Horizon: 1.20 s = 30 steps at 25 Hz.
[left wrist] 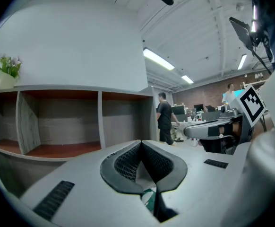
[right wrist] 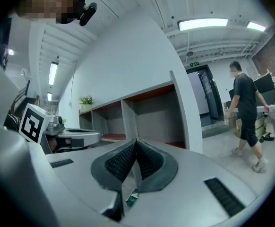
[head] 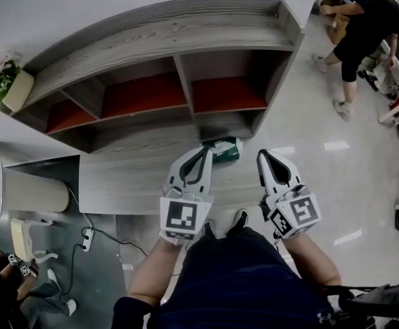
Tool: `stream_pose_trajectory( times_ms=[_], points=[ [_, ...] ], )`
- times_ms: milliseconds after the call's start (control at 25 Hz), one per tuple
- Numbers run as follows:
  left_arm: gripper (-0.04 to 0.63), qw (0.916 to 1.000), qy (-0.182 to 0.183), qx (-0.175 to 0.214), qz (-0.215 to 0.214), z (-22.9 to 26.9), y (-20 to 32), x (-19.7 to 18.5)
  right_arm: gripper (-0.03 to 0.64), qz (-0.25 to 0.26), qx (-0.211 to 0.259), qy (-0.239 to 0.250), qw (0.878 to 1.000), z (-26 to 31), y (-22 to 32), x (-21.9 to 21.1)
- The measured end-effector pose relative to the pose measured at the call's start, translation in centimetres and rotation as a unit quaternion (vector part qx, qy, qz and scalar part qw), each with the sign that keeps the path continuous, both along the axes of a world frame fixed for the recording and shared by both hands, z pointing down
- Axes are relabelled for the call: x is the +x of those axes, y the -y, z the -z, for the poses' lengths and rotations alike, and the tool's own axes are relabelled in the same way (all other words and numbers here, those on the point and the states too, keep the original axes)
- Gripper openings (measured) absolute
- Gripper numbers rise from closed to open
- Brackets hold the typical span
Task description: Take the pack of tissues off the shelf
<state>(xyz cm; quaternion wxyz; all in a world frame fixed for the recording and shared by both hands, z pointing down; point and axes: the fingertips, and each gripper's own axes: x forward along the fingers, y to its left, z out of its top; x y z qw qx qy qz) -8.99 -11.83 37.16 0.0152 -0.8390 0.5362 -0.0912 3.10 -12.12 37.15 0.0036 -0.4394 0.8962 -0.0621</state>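
Head view shows left tongs [head: 204, 151] pinching the pack of tissues [head: 226, 149].

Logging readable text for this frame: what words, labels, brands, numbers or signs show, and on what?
No text can be read.
On the pack of tissues, any print is too small.
The green sign at the back is too blurred.
The marker cubes carry black-and-white square patterns only, no letters.

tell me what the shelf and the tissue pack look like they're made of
The shelf looks like matte grey wood-look board, going by its streaky grain lines. Its compartment floors are a flat reddish-brown. The pack of tissues has a green wrapper, likely plastic film. A pale highlight hints at gloss, but it is too small to be sure.
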Motion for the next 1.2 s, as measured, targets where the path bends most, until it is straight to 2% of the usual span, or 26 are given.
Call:
stream_pose_trajectory(
  times_ms=[320,1200],
  points=[
    [0.017,0.9996,-0.016,-0.006,0.023,-0.3,1.1,-1.4,0.011,0.003,0.009,-0.003,1.0,0.5,0.7,0.0],
    [0.017,0.999,-0.017,-0.018,0.036,-1.2,1.6,-2.2,0.011,0.012,-0.006,0.002,1.0,-0.2,1.8,0.2]
  ],
)
